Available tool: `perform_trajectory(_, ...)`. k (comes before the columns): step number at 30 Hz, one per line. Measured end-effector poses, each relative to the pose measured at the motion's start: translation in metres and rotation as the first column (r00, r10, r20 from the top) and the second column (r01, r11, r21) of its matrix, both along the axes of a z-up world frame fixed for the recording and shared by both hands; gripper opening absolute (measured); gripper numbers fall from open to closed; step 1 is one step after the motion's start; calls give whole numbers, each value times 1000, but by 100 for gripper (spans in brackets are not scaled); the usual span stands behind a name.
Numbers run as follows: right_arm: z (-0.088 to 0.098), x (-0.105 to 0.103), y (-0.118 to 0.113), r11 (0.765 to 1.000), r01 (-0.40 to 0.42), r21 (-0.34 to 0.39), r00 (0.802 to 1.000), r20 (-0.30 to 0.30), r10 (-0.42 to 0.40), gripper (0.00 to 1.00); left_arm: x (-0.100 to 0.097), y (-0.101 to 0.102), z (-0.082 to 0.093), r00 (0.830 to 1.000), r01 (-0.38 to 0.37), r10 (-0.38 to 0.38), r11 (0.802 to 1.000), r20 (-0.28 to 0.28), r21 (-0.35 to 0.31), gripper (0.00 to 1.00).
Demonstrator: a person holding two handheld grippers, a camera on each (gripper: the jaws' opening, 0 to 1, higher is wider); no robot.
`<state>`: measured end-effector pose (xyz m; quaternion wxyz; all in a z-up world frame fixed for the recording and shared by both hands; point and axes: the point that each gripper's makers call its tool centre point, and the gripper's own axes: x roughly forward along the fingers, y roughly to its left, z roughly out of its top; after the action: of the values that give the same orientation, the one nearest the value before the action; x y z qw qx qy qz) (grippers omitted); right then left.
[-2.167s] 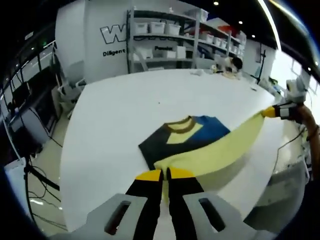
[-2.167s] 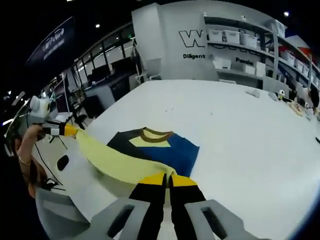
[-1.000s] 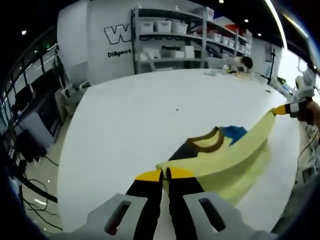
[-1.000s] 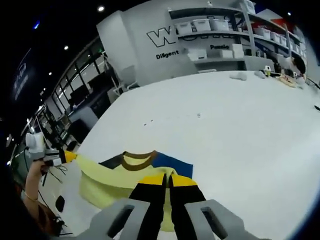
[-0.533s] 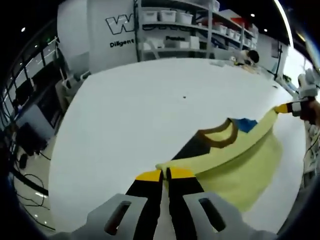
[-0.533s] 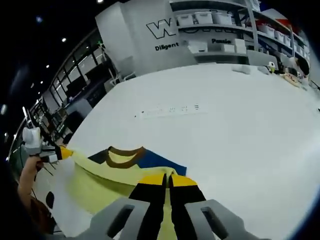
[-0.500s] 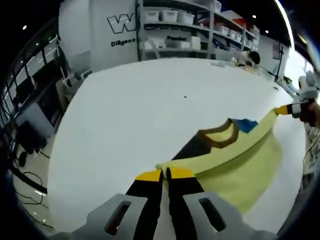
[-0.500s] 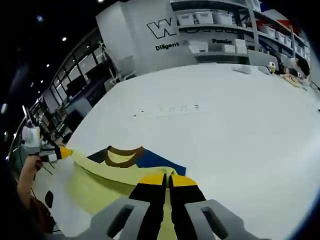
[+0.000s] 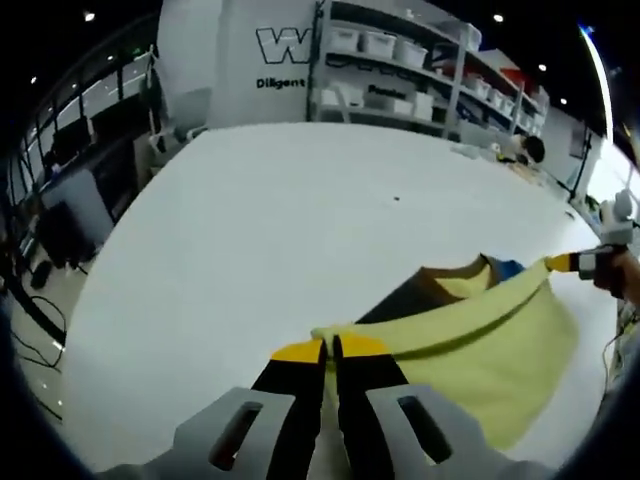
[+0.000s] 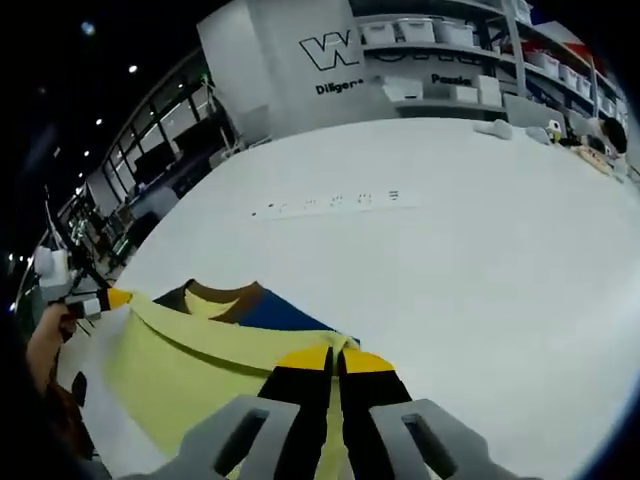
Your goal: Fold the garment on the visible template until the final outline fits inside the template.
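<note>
Left gripper view: left gripper (image 9: 330, 349) clenched on garment (image 9: 480, 340) hem.
Right gripper (image 10: 335, 358): clenched on same hem.
Counter (image 9: 250, 230): white.

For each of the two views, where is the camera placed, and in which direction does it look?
Left gripper view: rides on the left gripper, looking along its shut jaws over the yellow hem of the garment and the white table toward the shelves; the right gripper and a hand show at the right edge.
Right gripper view: rides on the right gripper, facing across the garment; the left gripper and a hand show at the left.
Shared: garment, table, shelves, both grippers.
</note>
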<state>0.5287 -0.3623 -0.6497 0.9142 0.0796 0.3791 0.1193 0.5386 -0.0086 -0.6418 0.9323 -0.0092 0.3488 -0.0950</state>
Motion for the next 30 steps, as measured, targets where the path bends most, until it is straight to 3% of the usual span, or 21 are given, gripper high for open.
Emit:
perform_trajectory(4, -3, 5, -1, 1000, -10, -22, 999, 41, 11, 0, 2, 2, -7, 1000, -27, 28, 999, 14, -37, 3)
perform_trajectory(8, -9, 7, -2, 1000, 20, 22, 1000, 18, -20, 0, 2, 5, -10, 999, -33, 34, 999, 16, -33, 2)
perform_trajectory(13, -17, 11, -2, 1000, 9, 6, 1000, 28, -9, 0, 3, 4, -13, 999, -37, 38, 998, 8, -47, 2)
perform_trajectory(14, -17, 11, -1, 1000, 2, -2, 999, 32, -2, 0, 3, 2, -14, 1000, -20, 21, 999, 11, -37, 2)
perform_trajectory(16, -16, 12, 0, 1000, -11, -4, 999, 38, 11, 0, 4, 2, -14, 998, 52, -54, 998, 31, 46, 3)
perform_trajectory(19, -8, 11, 1, 996, -76, -48, 993, 82, 80, 4, 3, -4, -8, 985, 155, -163, 981, 61, 114, 5)
perform_trajectory(22, 2, 8, 3, 985, -147, -91, 981, 114, 157, 18, 2, -7, 3, 960, 244, -263, 954, 96, 173, 17)
perform_trajectory(25, 9, 4, 5, 958, -237, -158, 955, 141, 260, 26, -1, -13, 12, 909, 362, -398, 901, 122, 241, 33)
perform_trajectory(26, 10, 2, 5, 941, -273, -203, 943, 137, 303, 28, -2, -14, 15, 883, 405, -453, 868, 125, 287, 38)
perform_trajectory(28, 10, 0, 5, 903, -332, -271, 916, 136, 377, 33, -4, -14, 14, 861, 446, -497, 841, 109, 306, 42)
perform_trajectory(29, 9, -2, 4, 874, -365, -321, 897, 130, 422, 34, -5, -14, 13, 851, 461, -515, 827, 105, 321, 43)
perform_trajectory(30, 9, -3, 5, 850, -394, -349, 879, 126, 459, 35, -5, -14, 12, 830, 489, -549, 801, 99, 345, 43)
